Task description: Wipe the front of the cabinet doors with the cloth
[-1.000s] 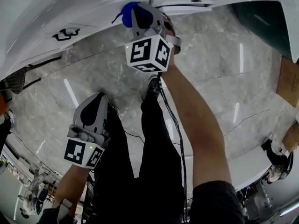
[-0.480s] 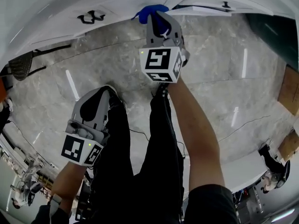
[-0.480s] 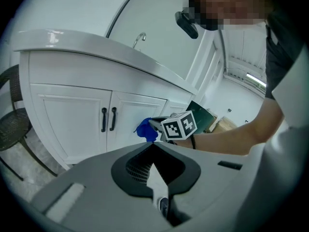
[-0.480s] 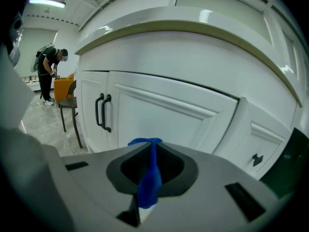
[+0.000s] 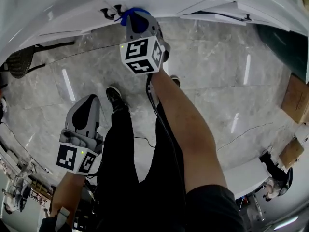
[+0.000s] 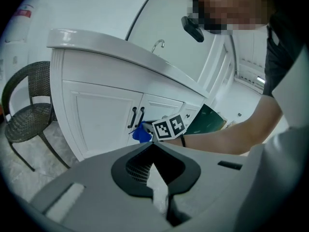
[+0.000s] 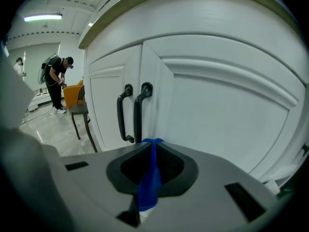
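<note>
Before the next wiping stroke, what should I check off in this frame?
1. Blue cloth clamped in the right gripper: ok, its jaws are shut on it.
2. Cloth touching the cabinet door: cannot tell; it sits right at the door front.
3. Black handles clear of the stroke: not ok; they stand right beside the cloth and might snag it.
4. Left gripper out of the way: ok; it hangs low, away from the cabinet, jaws together and empty.

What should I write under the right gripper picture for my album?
Right gripper pinching a blue cloth, close to the two black handles of the white cabinet doors.
</note>
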